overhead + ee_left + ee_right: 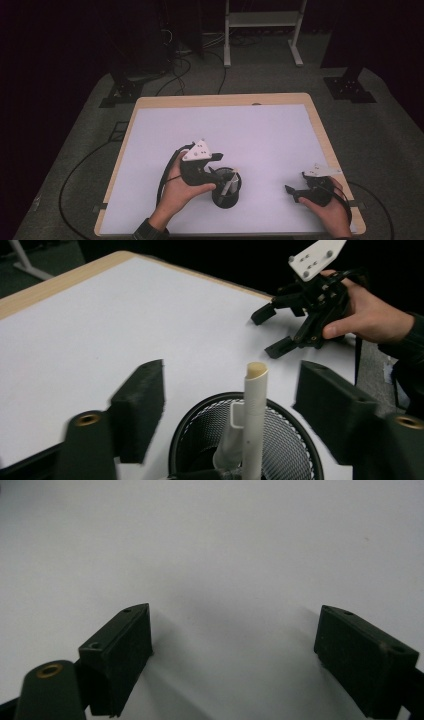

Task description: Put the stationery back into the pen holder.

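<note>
Though spread wide and empty, left tool (230,410) above mesh cup (295,450), straddling white pen (254,425).

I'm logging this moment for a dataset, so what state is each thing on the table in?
Black mesh pen cup: upright on the white table top, holding pens.
White capped pen: standing in the cup, cap on, top above the rim.
Left gripper: open, jaws either side of the pen, not touching it.
Right gripper: open, holding nothing, low over the table.
</note>
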Demonstrator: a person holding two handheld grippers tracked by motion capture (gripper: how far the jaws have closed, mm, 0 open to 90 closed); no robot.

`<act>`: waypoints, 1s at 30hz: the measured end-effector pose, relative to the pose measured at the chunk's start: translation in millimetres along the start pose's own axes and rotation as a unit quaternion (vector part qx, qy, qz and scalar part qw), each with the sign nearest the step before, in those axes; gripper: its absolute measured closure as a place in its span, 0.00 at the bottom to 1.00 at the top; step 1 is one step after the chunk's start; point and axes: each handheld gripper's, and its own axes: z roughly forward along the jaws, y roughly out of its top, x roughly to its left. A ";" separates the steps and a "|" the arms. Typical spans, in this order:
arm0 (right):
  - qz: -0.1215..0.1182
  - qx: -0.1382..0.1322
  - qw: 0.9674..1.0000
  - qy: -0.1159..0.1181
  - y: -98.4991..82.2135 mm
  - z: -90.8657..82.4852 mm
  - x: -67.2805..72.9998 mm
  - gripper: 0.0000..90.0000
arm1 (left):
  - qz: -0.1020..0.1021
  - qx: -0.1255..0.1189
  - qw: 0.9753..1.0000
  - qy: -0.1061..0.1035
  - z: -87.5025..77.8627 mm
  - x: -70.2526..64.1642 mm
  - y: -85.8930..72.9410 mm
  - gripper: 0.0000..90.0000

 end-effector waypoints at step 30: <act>0.000 0.000 1.000 0.000 0.0 0.0 0.0 0.16 | -0.018 -0.003 0.998 0.059 -42.9 26.7 -16.2 0.11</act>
